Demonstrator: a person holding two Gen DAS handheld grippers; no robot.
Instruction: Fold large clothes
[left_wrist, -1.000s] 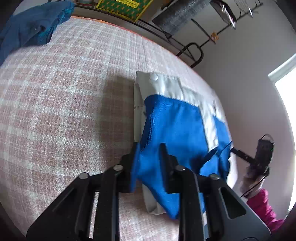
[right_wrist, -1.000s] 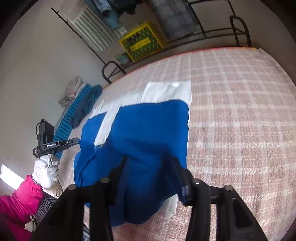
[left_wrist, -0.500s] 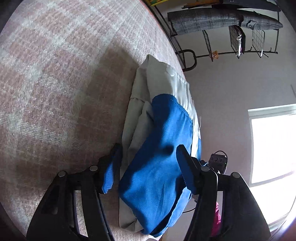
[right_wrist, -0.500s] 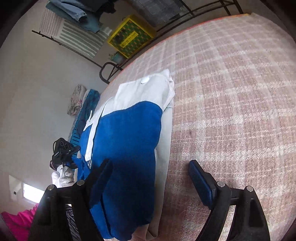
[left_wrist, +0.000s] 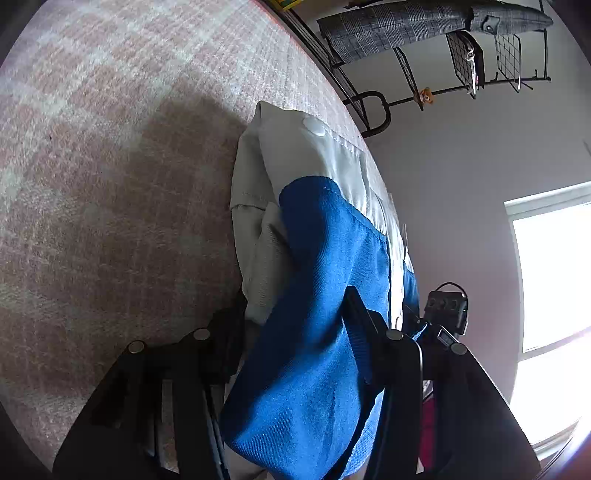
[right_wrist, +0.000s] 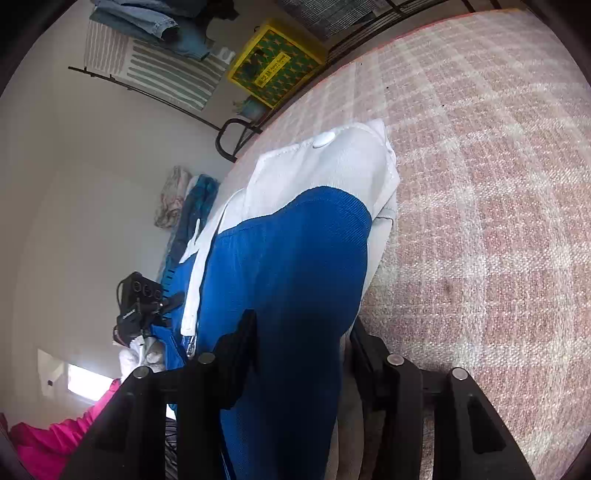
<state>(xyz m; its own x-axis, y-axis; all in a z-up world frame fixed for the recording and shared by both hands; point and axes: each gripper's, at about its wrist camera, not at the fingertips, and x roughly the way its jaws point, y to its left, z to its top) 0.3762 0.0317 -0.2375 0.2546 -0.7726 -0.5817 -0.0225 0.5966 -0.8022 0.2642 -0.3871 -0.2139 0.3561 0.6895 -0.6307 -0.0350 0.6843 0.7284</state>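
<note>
While it lies folded on the pink-and-white plaid bed cover (left_wrist: 110, 184), the blue and white jacket (left_wrist: 325, 280) shows its blue panel uppermost, with a pale grey-white band at its far end bearing a round white snap (left_wrist: 313, 126). Several layers of white cloth are stacked under the blue along the jacket's edge. In the right wrist view the same jacket (right_wrist: 295, 266) runs away from the camera, its white band and snap (right_wrist: 323, 139) farthest off and a white strip with a zipper running down its left side.

At the jacket's near end, the left gripper (left_wrist: 295, 317) has its jaws spread, one finger on each side of the folded bundle; whether the pads press the cloth cannot be told. Likewise the right gripper (right_wrist: 303, 339) straddles the near end of the jacket with its jaws apart, the blue fabric bulging up between them and hiding the fingertips.

Beyond the jacket's far end stands a black metal rack (left_wrist: 369, 110) with a grey checked garment (left_wrist: 406, 26) hung over it. Past the bed edge, to the jacket's far left in the right wrist view, sit a yellow crate (right_wrist: 277, 62) and a striped towel (right_wrist: 162, 70) on a rail. A window (left_wrist: 554, 277) glows bright on the wall off the jacket's right side.
</note>
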